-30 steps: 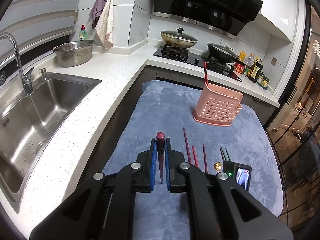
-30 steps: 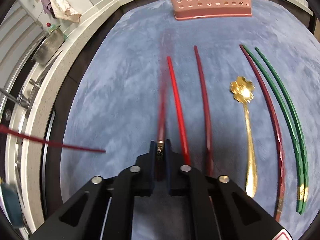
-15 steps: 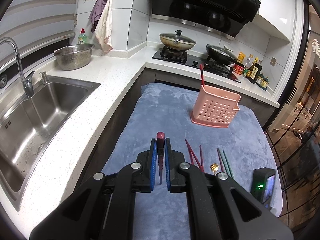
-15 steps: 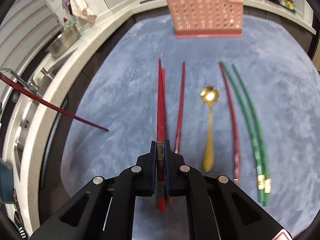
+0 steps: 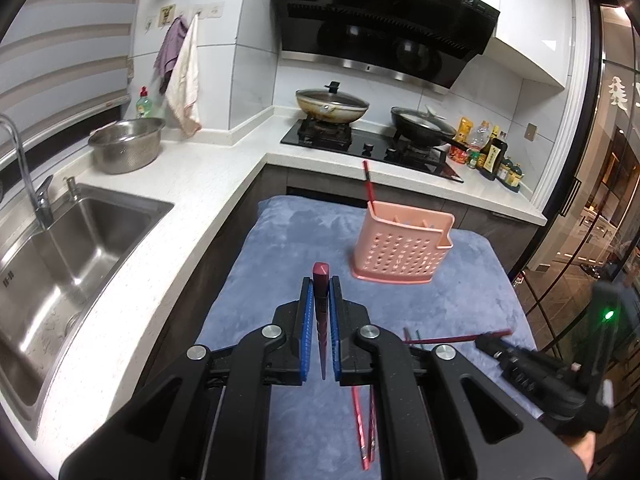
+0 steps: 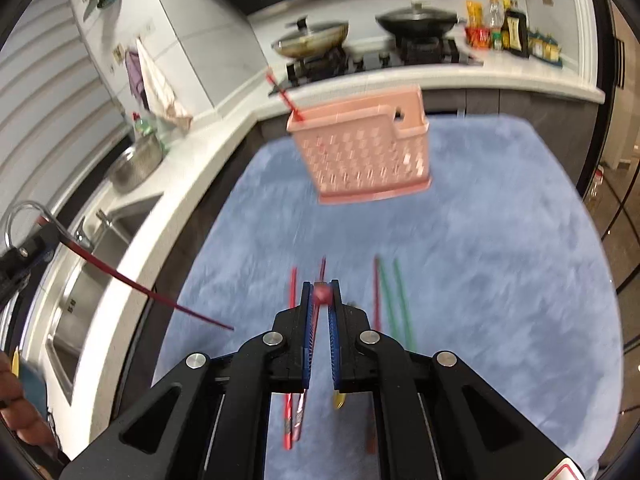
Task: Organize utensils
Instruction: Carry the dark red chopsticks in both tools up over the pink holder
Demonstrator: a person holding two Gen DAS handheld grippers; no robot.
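Observation:
My left gripper point(image 5: 321, 285) is shut on a dark red chopstick point(image 5: 321, 280), held above the blue cloth point(image 5: 288, 236). My right gripper point(image 6: 321, 290) is shut on another dark red chopstick point(image 6: 322, 293), lifted off the cloth with its end toward the camera. The pink perforated utensil basket point(image 5: 400, 246) stands upright at the far side of the cloth with one red chopstick point(image 5: 369, 188) in it; it also shows in the right wrist view point(image 6: 364, 156). Red chopsticks point(image 6: 293, 284) and green chopsticks point(image 6: 394, 292) lie on the cloth below the right gripper.
A steel sink point(image 5: 60, 248) and white counter point(image 5: 168, 200) lie to the left, with a metal bowl point(image 5: 126, 144). A stove with two pans point(image 5: 332, 104) stands behind the basket, bottles point(image 5: 488, 152) to its right. A glass door point(image 5: 600, 200) is on the right.
My right gripper has lifted its chopstick off the cloth and tilted up to face the basket. My left gripper has risen and drawn back a little with its chopstick.

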